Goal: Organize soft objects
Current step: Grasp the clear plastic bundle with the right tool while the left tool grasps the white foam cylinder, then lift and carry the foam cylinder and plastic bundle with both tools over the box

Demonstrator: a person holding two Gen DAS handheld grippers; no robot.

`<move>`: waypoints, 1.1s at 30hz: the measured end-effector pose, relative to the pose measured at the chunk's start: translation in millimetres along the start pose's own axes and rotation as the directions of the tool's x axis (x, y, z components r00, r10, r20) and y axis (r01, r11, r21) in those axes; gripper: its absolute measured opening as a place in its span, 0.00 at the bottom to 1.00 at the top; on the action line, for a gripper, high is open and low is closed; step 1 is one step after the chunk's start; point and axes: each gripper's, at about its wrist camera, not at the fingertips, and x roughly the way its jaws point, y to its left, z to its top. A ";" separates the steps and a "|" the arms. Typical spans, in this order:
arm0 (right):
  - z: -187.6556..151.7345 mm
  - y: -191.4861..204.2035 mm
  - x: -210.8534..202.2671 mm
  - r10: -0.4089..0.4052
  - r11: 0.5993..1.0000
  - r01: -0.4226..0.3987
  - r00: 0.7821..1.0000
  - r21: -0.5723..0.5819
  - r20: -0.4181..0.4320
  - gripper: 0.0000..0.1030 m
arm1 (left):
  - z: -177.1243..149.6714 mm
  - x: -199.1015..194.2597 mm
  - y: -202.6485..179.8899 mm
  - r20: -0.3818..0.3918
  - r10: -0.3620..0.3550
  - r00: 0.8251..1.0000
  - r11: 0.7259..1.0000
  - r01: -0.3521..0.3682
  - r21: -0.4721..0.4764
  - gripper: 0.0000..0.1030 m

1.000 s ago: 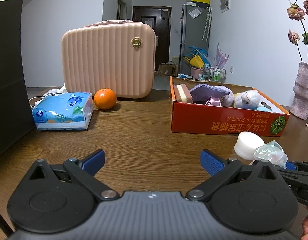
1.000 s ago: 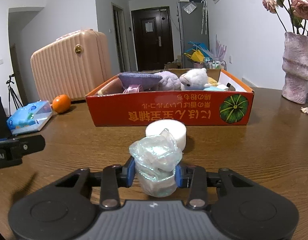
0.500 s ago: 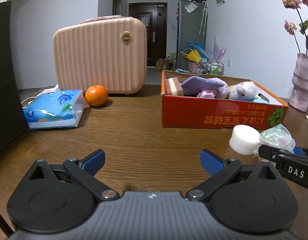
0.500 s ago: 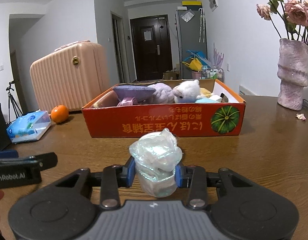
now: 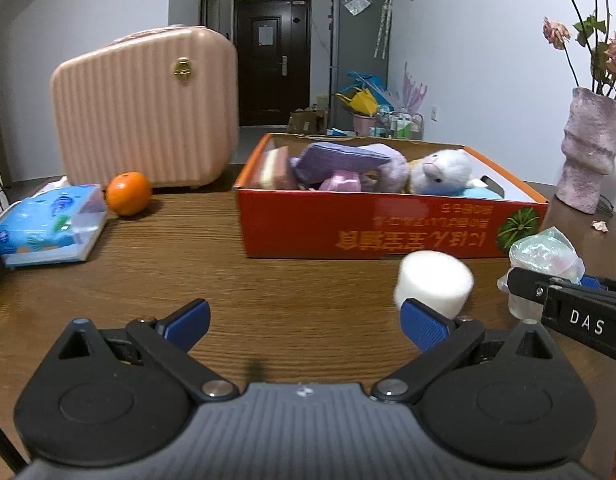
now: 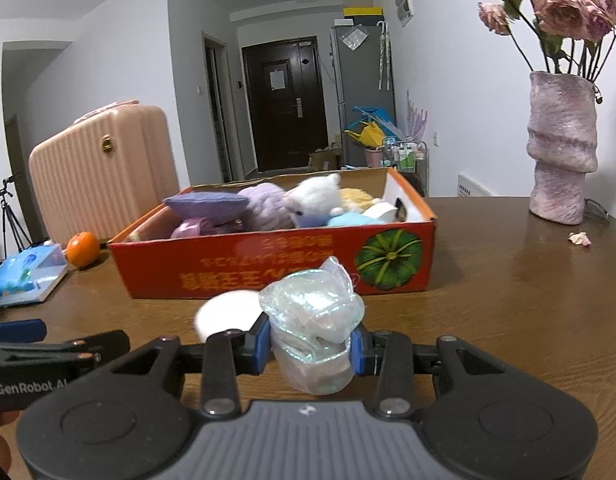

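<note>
A red cardboard box [image 6: 276,264] [image 5: 387,232] on the wooden table holds several plush toys, among them a white one [image 5: 439,170] and a purple cushion [image 6: 206,202]. My right gripper [image 6: 309,346] is shut on a crinkled iridescent plastic-wrapped bundle [image 6: 313,312], held in front of the box; the bundle [image 5: 543,250] also shows at the right of the left wrist view. A white round foam puck [image 5: 431,282] [image 6: 228,314] lies on the table before the box. My left gripper [image 5: 304,320] stands open and empty, its right finger just in front of the puck.
A pink ribbed case [image 5: 148,108] stands at the back left, with an orange [image 5: 128,193] and a blue tissue pack [image 5: 48,226] before it. A purple vase [image 6: 561,148] with dried roses stands at the right. A petal [image 6: 579,238] lies nearby.
Both grippers have shifted across the table, so the box now sits more central and the puck lies nearer the left gripper's right finger. The right gripper still holds the bundle.
</note>
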 end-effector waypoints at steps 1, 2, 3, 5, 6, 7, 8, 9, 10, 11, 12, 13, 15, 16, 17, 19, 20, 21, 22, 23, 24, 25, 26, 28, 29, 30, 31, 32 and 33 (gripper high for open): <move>1.5 -4.6 1.3 -0.004 1.000 0.004 1.000 0.001 0.001 0.36 | 1.0 2.5 -3.8 -0.002 -0.004 1.000 1.000 0.004 0.002 1.00; 2.6 -8.0 2.4 -0.007 1.000 0.007 1.000 0.002 0.003 0.36 | 2.0 5.3 -8.9 -0.003 -0.009 1.000 1.000 0.009 0.005 1.00; 4.0 -12.4 3.8 -0.011 1.000 0.011 1.000 0.003 0.005 0.36 | 3.1 8.3 -14.5 -0.005 -0.014 1.000 1.000 0.014 0.010 1.00; 6.2 -19.7 6.0 -0.017 1.000 0.017 1.000 0.003 0.009 0.36 | 5.1 13.5 -24.2 -0.007 -0.024 1.000 1.000 0.025 0.019 1.00; 7.4 -23.5 7.1 -0.020 1.000 0.020 1.000 0.004 0.012 0.36 | 6.0 16.5 -29.6 -0.008 -0.028 1.000 0.999 0.029 0.025 1.00; 8.9 -27.7 8.4 -0.024 1.000 0.024 1.000 0.005 0.014 0.36 | 6.8 19.6 -35.3 -0.010 -0.032 0.999 0.999 0.033 0.033 1.00; 10.2 -31.3 10.2 -0.027 1.000 0.026 1.000 0.006 0.015 0.36 | 7.6 22.8 -39.3 -0.013 -0.036 0.999 0.999 0.037 0.039 1.00; 11.4 -34.9 11.4 -0.030 1.000 0.030 0.999 0.008 0.017 0.36 | 8.4 25.8 -43.6 -0.016 -0.040 0.999 0.998 0.041 0.044 1.00; 12.5 -38.5 12.2 -0.033 0.999 0.033 0.999 0.009 0.020 0.36 | 9.2 28.4 -47.0 -0.018 -0.042 0.999 0.998 0.043 0.048 1.00; 13.8 -42.2 13.5 -0.035 0.999 0.035 0.999 0.009 0.023 0.36 | 10.3 31.7 -50.8 -0.021 -0.047 0.999 0.998 0.048 0.051 1.00; 14.5 -44.7 14.4 -0.037 0.999 0.037 0.999 0.009 0.025 0.36 | 11.2 35.0 -53.2 -0.026 -0.051 0.998 0.997 0.053 0.052 1.00; 15.8 -48.2 16.0 -0.040 0.999 0.040 0.999 0.008 0.027 0.36 | 12.3 38.7 -56.5 -0.033 -0.056 0.998 0.997 0.058 0.055 1.00; 17.7 -53.5 18.4 -0.044 0.999 0.043 0.999 0.007 0.030 0.36 | 13.7 45.6 -61.9 -0.051 -0.065 0.997 0.996 0.068 0.062 1.00; 18.6 -55.5 19.4 -0.045 0.999 0.044 0.999 0.006 0.031 0.36 | 14.0 49.0 -64.1 -0.059 -0.066 0.996 0.995 0.070 0.064 1.00; 19.4 -57.6 20.2 -0.045 0.999 0.045 0.998 0.005 0.033 0.36 | 14.7 52.3 -66.0 -0.068 -0.070 0.995 0.995 0.075 0.065 1.00; 20.6 -60.3 22.1 -0.047 0.999 0.047 0.998 0.002 0.036 0.36 | 16.2 57.4 -68.6 -0.076 -0.077 0.994 0.995 0.082 0.064 1.00; 21.0 -61.1 23.1 -0.047 0.999 0.047 0.998 0.000 0.037 0.36 | 16.8 59.3 -70.0 -0.077 -0.079 0.994 0.994 0.084 0.067 1.00; 21.6 -62.1 24.0 -0.047 0.999 0.047 0.998 -0.002 0.038 0.36 | 17.5 60.7 -71.4 -0.077 -0.079 0.994 0.994 0.084 0.071 1.00; 21.7 -63.2 24.4 -0.047 0.999 0.047 0.998 -0.004 0.039 0.36 | 17.8 62.2 -73.4 -0.079 -0.078 0.994 0.993 0.084 0.078 1.00; 22.0 -63.7 25.1 -0.046 0.999 0.047 0.998 -0.006 0.039 0.36 | 18.0 64.2 -75.6 -0.083 -0.078 0.994 0.993 0.085 0.087 0.98; 22.3 -64.1 25.8 -0.046 0.999 0.047 0.998 -0.008 0.040 0.36 | 17.8 65.8 -77.7 -0.087 -0.084 0.993 0.991 0.092 0.094 0.92; 22.4 -64.4 26.4 -0.046 0.999 0.046 0.998 -0.009 0.040 0.36 | 18.1 67.5 -79.1 -0.095 -0.093 0.991 0.990 0.102 0.095 0.87; 22.7 -64.5 26.8 -0.045 0.999 0.046 0.998 -0.011 0.040 0.36 | 18.4 69.4 -80.2 -0.102 -0.102 0.990 0.989 0.112 0.094 0.84; 22.6 -64.5 26.7 -0.044 0.999 0.044 0.998 -0.013 0.042 0.36 | 18.8 72.2 -82.2 -0.113 -0.114 0.987 0.987 0.126 0.104 0.64; 22.5 -64.5 26.7 -0.042 0.999 0.043 0.998 -0.013 0.042 0.36 | 18.4 73.4 -82.8 -0.121 -0.120 0.985 0.985 0.133 0.106 0.59; 22.3 -64.4 26.4 -0.041 0.999 0.042 0.998 -0.014 0.043 0.36 | 18.3 73.9 -82.6 -0.124 -0.126 0.984 0.985 0.139 0.105 0.57; 22.3 -64.5 26.2 -0.040 0.999 0.041 0.998 -0.015 0.044 0.36 | 18.4 72.7 -81.8 -0.117 -0.127 0.985 0.985 0.139 0.103 0.57; 21.7 -63.9 26.0 -0.039 0.999 0.040 0.998 -0.016 0.044 0.36 | 18.5 70.8 -80.9 -0.109 -0.128 0.986 0.985 0.139 0.099 0.57; 21.7 -63.7 25.8 -0.038 0.999 0.039 0.998 -0.018 0.044 0.36 | 18.8 69.3 -79.9 -0.102 -0.129 0.986 0.986 0.138 0.095 0.57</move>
